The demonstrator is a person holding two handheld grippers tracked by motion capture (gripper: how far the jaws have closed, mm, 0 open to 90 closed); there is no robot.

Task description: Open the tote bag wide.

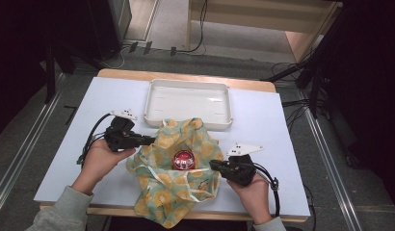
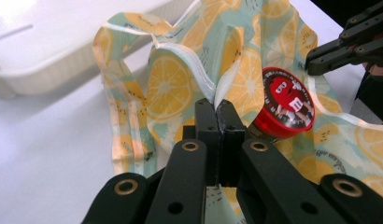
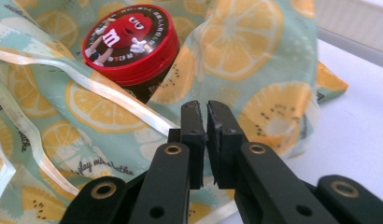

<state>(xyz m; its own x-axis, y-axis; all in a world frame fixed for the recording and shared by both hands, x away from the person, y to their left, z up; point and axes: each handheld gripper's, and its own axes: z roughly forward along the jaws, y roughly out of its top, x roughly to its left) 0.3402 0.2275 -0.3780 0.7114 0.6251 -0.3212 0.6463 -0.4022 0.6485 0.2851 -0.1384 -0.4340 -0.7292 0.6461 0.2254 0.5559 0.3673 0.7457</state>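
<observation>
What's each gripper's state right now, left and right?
Left gripper: closed, pinching the edge of the lemon-print bag.
Right gripper: closed on the bag's opposite edge, near the red candy tin.

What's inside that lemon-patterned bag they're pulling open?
A round tin with a red lid sits inside the fabric bag, held open by the left gripper and right gripper. Anything beneath the tin or in the folds is covered.
</observation>
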